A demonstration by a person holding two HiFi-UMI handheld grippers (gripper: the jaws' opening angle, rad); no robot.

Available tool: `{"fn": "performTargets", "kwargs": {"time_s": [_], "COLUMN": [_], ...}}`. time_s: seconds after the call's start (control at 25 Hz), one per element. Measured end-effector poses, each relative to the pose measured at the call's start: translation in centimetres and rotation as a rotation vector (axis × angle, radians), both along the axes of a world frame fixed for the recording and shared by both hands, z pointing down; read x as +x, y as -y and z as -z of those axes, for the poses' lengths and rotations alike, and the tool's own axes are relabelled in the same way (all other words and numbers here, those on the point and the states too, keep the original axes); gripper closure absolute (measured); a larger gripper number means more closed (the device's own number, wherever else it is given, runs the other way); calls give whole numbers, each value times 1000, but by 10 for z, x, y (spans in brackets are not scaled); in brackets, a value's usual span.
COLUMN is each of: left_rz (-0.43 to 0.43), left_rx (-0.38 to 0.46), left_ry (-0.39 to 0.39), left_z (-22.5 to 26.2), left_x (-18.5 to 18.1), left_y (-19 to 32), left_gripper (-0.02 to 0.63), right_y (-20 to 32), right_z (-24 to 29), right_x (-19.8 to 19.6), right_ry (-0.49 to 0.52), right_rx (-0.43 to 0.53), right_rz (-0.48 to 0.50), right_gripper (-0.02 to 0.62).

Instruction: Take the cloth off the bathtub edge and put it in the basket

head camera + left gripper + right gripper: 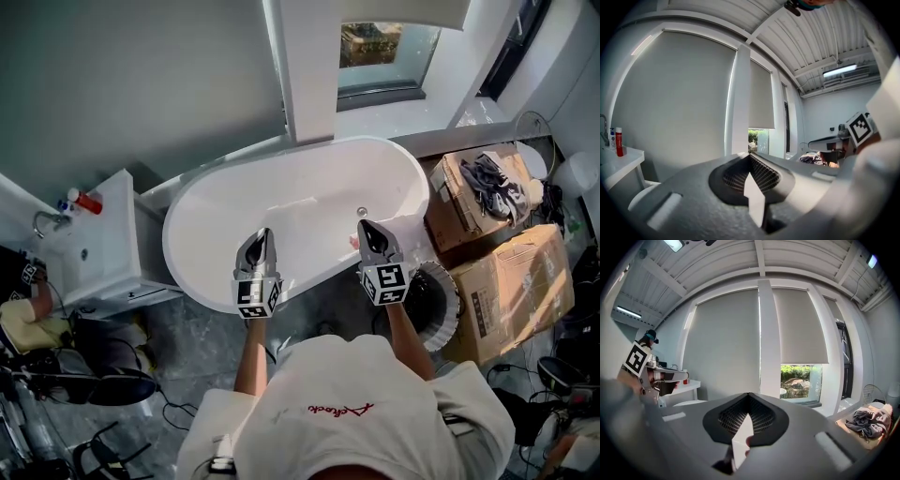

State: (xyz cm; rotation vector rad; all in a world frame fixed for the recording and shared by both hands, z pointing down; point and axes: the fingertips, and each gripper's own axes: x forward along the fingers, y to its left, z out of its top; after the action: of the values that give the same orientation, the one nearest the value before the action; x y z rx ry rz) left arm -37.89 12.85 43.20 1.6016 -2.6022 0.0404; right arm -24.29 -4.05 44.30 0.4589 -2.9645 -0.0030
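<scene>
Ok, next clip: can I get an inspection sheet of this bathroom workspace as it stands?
Surface: white tub, nothing in it, nothing seen on its rim.
Job's things: basket on the floor right of the tub, inside too dark to tell; no cloth seen on the tub edge.
Clutter: cardboard boxes at right, a grey cloth on the far one; red bottle on the sink.
Grippers: left hand-held gripper and right hand-held gripper both shut, holding nothing, over the tub's near rim.
Cables: loose on the floor, lower left.
Surroundings: grey wall, window behind the tub.
</scene>
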Motion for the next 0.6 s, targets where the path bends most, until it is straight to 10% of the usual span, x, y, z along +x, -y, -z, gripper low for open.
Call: {"fn": "performTargets", "kwargs": {"time_s": [0.6], "left_rz": [-365], "left_rx": [6], "left_ry": [-73], "left_z": [-4], "left_x": [-12], "left_y": [92], "left_gripper": [601], "right_y": [29], "right_z": [6], "right_x": [43], "right_ry": [-32], "right_rx": [-5], "right_rz": [-364], "right_gripper": [589]}}
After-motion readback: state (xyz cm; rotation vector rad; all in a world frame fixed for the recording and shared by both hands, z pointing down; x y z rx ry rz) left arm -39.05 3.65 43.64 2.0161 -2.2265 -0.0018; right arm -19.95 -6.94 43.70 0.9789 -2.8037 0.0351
